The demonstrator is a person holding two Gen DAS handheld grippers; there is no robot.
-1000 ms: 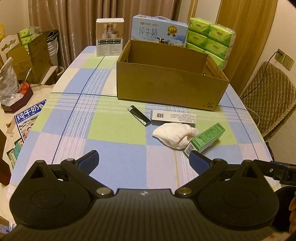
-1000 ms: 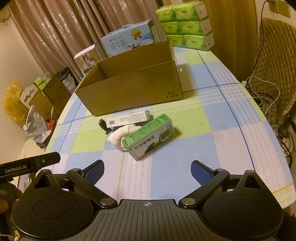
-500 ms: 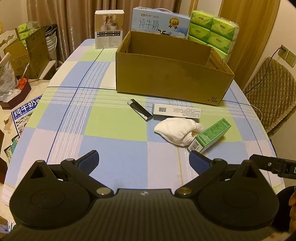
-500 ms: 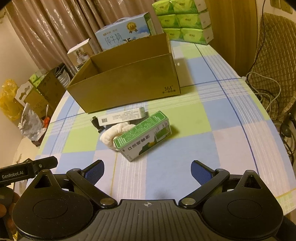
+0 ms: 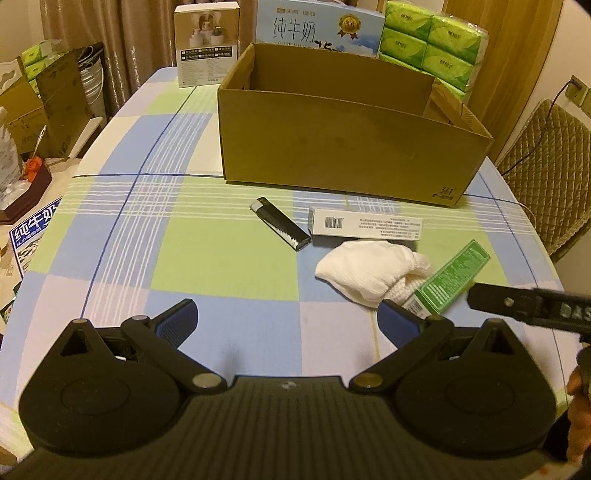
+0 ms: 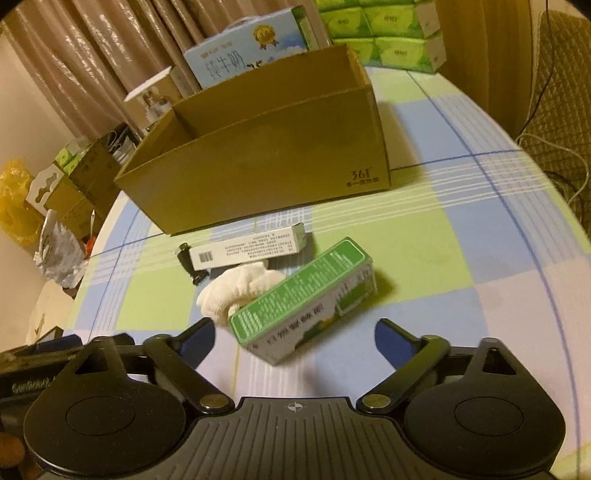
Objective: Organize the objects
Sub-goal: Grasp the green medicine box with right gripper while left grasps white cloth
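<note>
An open cardboard box (image 5: 347,147) (image 6: 258,166) stands on the checked tablecloth. In front of it lie a black lighter (image 5: 279,223) (image 6: 190,266), a long white carton (image 5: 365,225) (image 6: 251,247), a white cloth (image 5: 369,269) (image 6: 236,291) and a green carton (image 5: 450,275) (image 6: 306,302). My right gripper (image 6: 293,338) is open, low over the table, with the green carton's near end just ahead of its fingers. My left gripper (image 5: 286,319) is open and empty, nearer than the cloth.
A milk carton case (image 5: 317,26), green tissue packs (image 5: 432,48) and a small white box (image 5: 207,44) stand behind the cardboard box. A quilted chair (image 5: 543,170) is off the table's right edge. Boxes and clutter (image 5: 33,110) sit to the left.
Both grippers have moved forward toward the objects. The right gripper has closed in on the green carton, which now sits close before its open fingers. Nothing has been taken hold of.
</note>
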